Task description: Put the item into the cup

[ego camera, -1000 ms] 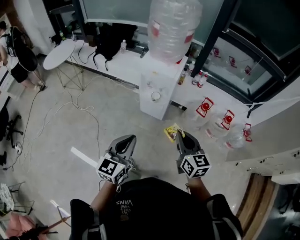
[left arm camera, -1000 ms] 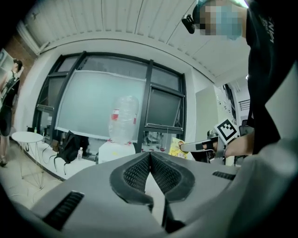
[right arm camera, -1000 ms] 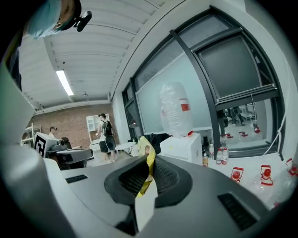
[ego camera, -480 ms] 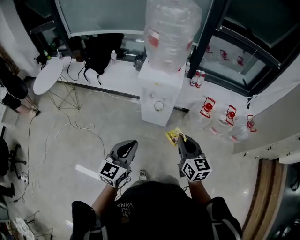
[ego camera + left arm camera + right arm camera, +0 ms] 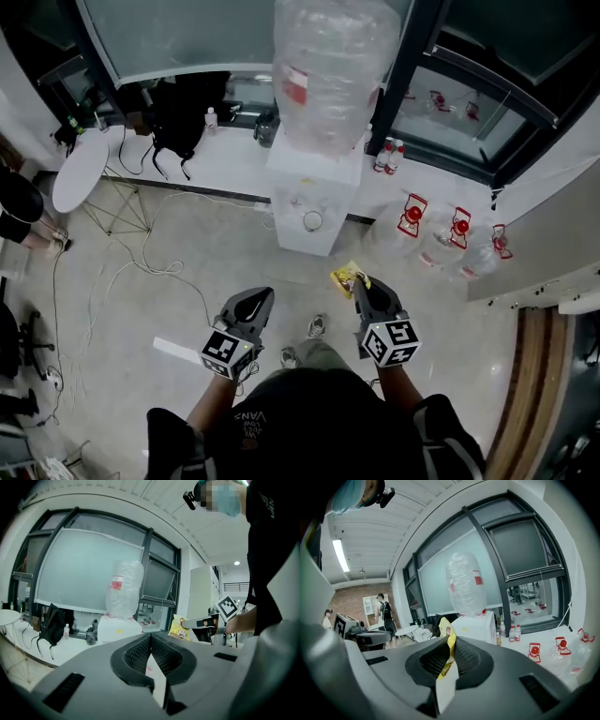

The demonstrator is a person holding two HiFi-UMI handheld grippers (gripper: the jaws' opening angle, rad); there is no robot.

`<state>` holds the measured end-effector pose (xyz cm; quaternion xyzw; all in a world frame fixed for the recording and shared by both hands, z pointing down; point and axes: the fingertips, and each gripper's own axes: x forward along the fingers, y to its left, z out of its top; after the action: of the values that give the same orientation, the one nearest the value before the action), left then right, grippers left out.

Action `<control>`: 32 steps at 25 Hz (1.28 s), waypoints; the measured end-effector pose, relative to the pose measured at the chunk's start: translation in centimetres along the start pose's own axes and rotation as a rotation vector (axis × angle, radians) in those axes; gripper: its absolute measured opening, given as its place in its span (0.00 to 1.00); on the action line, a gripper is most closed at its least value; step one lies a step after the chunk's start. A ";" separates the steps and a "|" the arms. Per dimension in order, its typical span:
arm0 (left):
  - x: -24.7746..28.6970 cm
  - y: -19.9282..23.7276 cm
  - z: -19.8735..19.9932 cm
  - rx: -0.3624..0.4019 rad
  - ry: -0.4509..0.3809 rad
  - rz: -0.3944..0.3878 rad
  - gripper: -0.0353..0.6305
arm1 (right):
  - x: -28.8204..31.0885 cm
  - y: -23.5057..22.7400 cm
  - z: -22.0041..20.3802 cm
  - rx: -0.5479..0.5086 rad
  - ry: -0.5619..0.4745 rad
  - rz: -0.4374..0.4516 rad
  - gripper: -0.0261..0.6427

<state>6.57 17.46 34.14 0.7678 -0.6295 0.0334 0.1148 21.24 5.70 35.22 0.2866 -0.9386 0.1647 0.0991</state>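
In the head view my right gripper (image 5: 359, 281) is shut on a yellow snack packet (image 5: 346, 275), held over the floor in front of a white water dispenser (image 5: 314, 187). A small round cup-like thing (image 5: 312, 221) sits on the dispenser's front. My left gripper (image 5: 257, 294) hangs beside it, shut and empty. In the right gripper view the packet (image 5: 449, 645) stands pinched between the ribbed pads, with the dispenser (image 5: 477, 623) straight behind. The left gripper view shows its jaws (image 5: 151, 637) pressed together, and the packet (image 5: 177, 627) off to the right.
A big clear bottle (image 5: 323, 66) tops the dispenser. Red-capped empty jugs (image 5: 411, 215) lie to its right. Cables (image 5: 169, 267) trail over the floor at left, near a white round table (image 5: 80, 173) and a black backpack (image 5: 178, 117). A white strip (image 5: 176, 350) lies by my left gripper.
The view has shifted towards the dispenser, which now lies nearer to both grippers. The person's shoes have come into view. Both grippers keep their places and grips.
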 end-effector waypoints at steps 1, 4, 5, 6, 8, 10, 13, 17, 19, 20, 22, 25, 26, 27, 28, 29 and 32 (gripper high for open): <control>0.7 0.4 0.2 0.001 -0.002 0.006 0.08 | 0.7 -0.4 0.2 -0.001 0.002 0.006 0.12; 3.0 1.4 0.6 0.003 0.002 0.017 0.08 | 3.0 -1.9 1.1 -0.005 0.001 0.023 0.12; 3.9 1.7 0.6 0.007 0.008 0.015 0.08 | 3.8 -2.5 1.4 -0.009 0.000 0.027 0.12; 4.9 2.0 0.7 0.013 0.015 0.015 0.08 | 4.6 -3.1 1.8 -0.015 0.001 0.033 0.12; 6.7 2.9 0.5 0.024 0.028 0.020 0.08 | 6.1 -4.2 2.2 -0.031 0.015 0.043 0.12; 8.3 3.8 0.2 0.038 0.043 0.029 0.08 | 7.5 -5.2 2.3 -0.044 0.027 0.058 0.12; 10.3 5.1 -0.4 0.051 0.065 0.041 0.08 | 9.3 -6.4 1.8 -0.047 0.053 0.078 0.12; 12.6 7.1 -1.5 0.049 0.096 0.026 0.08 | 11.6 -7.5 1.0 -0.044 0.096 0.061 0.12; 13.4 8.5 -2.0 0.047 0.108 0.001 0.08 | 12.8 -7.3 0.6 -0.036 0.106 0.042 0.12; 13.7 9.4 -2.2 0.047 0.113 -0.015 0.08 | 13.5 -7.0 0.5 -0.035 0.108 0.031 0.12; 14.2 11.1 -2.5 0.056 0.123 -0.049 0.08 | 14.8 -6.5 0.3 -0.033 0.109 -0.002 0.12; 15.2 13.4 -2.5 0.091 0.126 -0.110 0.08 | 16.7 -6.0 0.0 -0.035 0.110 -0.077 0.12; 15.4 14.3 -2.4 0.107 0.127 -0.132 0.08 | 17.4 -5.8 -0.1 -0.037 0.106 -0.105 0.12; 15.7 15.1 -2.3 0.123 0.127 -0.156 0.08 | 18.3 -5.4 -0.2 -0.039 0.100 -0.131 0.12; 15.9 16.0 -2.2 0.136 0.125 -0.180 0.08 | 19.2 -4.9 -0.4 -0.039 0.097 -0.153 0.12; 16.0 16.9 -2.3 0.142 0.123 -0.200 0.08 | 20.0 -4.5 -0.6 -0.036 0.098 -0.172 0.12; 16.4 19.1 -3.2 0.144 0.130 -0.241 0.08 | 22.2 -3.5 -1.7 -0.025 0.105 -0.217 0.12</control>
<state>-8.41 -1.03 43.03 0.8401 -0.5201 0.1142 0.1031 5.25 -7.65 43.90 0.3763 -0.8975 0.1559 0.1691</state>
